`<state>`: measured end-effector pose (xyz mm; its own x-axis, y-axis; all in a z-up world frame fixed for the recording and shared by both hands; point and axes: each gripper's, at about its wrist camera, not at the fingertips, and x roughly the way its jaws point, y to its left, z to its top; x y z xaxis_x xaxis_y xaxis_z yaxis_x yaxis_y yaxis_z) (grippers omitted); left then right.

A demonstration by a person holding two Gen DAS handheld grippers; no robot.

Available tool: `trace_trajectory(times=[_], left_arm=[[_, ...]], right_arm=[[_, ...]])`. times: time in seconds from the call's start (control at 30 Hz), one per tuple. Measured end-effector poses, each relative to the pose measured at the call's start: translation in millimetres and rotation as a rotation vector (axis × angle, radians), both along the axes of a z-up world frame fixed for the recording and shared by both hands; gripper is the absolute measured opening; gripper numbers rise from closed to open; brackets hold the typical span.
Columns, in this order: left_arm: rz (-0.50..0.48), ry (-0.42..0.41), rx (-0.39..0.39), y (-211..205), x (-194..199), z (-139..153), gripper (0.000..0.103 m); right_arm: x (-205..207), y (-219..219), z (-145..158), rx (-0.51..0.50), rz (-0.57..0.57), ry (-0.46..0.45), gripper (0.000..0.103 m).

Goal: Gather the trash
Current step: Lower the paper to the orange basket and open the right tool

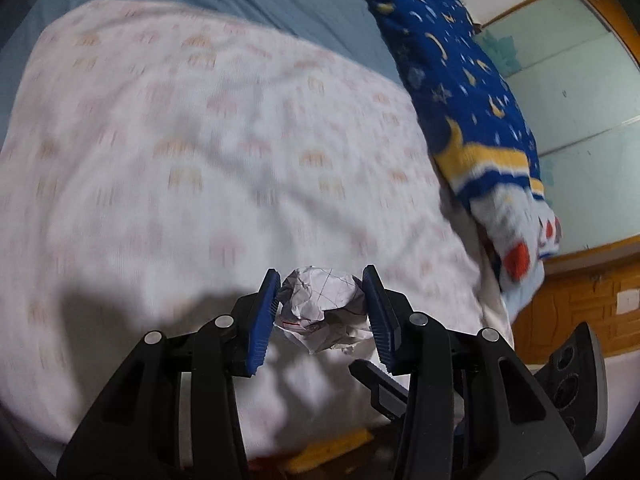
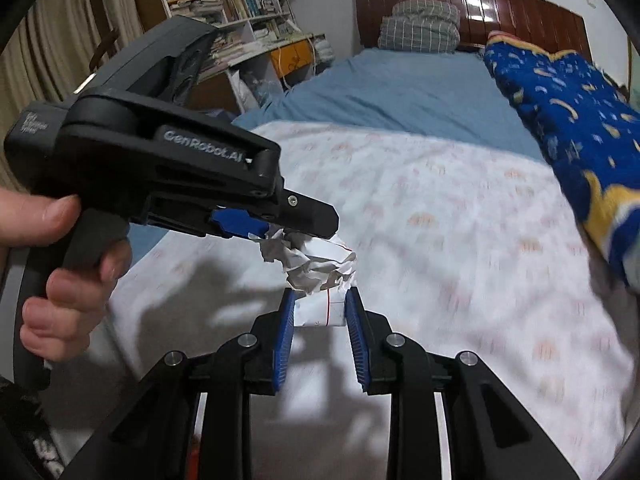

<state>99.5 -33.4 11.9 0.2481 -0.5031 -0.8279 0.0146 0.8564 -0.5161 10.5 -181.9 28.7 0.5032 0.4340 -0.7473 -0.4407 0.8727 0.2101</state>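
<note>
Crumpled paper point(image 1: 320, 308) clamped between both hand-held grippers, left point(image 1: 322, 312) and right point(image 2: 320, 312), above bedsheet point(image 1: 200, 160)

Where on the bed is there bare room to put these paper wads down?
The white sheet is bare ahead of both grippers, from the blue sheet down to the near edge. The right side is crowded by the blue blanket, the head end by pillows. The left gripper and right gripper each hold a paper wad.

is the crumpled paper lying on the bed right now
No, the crumpled paper is off the white sheet, pinched between the left tongs and right tongs.
</note>
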Motion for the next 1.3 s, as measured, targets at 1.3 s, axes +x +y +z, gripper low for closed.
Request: trace_trajectory(times=[1.3], left_arm=[[-0.128,0.380,0.164,-36.8,-236.1,-170.6,0.054]], right_arm=[[-228.6,-28.5,-148.0,-0.157,-0.063,0.559,0.025]])
